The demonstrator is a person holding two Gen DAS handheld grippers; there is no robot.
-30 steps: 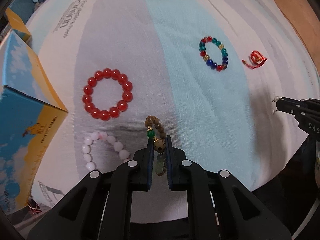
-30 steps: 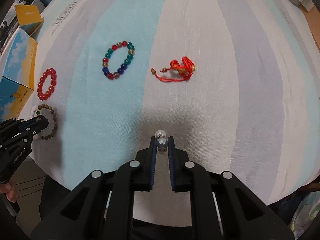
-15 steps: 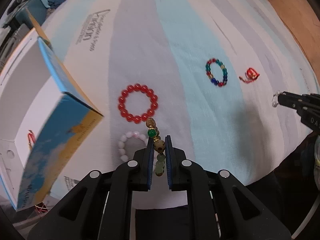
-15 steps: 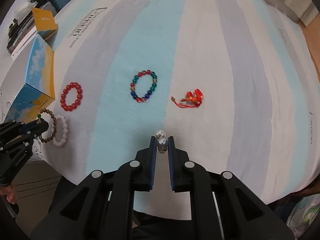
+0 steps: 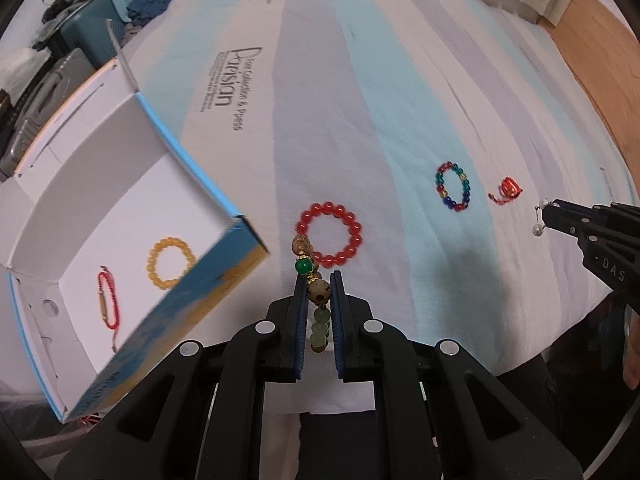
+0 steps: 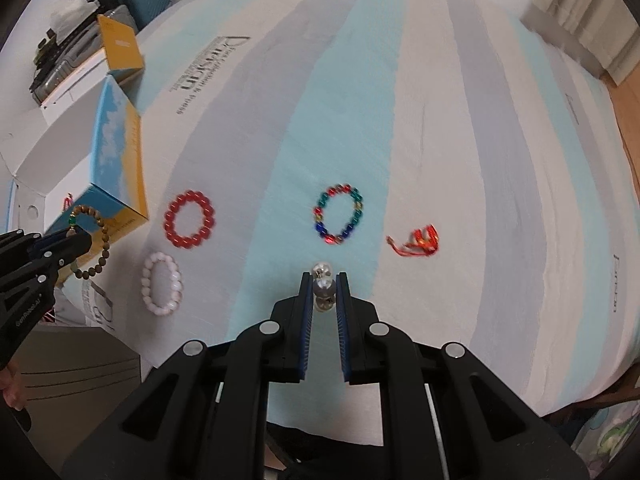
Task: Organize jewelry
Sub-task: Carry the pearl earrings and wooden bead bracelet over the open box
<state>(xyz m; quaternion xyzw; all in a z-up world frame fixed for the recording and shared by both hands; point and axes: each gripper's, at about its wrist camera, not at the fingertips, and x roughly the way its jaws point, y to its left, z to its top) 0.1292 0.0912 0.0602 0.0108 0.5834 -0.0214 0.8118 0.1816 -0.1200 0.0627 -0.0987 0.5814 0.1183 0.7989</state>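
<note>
Left wrist view: my left gripper [image 5: 319, 295] clamps the wooden bead bracelet [image 5: 311, 280], lifted beside the open box [image 5: 136, 184]; red bracelet [image 5: 330, 234] lies just past it on the bedsheet [image 5: 360, 92].
Right wrist view: my right gripper [image 6: 324, 294] pinches a pearl earring [image 6: 323, 286] above the sheet's near edge; multicolor bracelet [image 6: 340, 215], red cord charm [image 6: 418, 242], white bracelet [image 6: 162, 289] lie around.

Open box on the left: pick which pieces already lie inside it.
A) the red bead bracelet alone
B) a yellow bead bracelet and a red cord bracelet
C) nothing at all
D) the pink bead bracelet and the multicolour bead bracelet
B: the left wrist view shows a yellow bead bracelet and a red cord bracelet on the white floor of the box, while the other bracelets lie out on the striped cloth.
</note>
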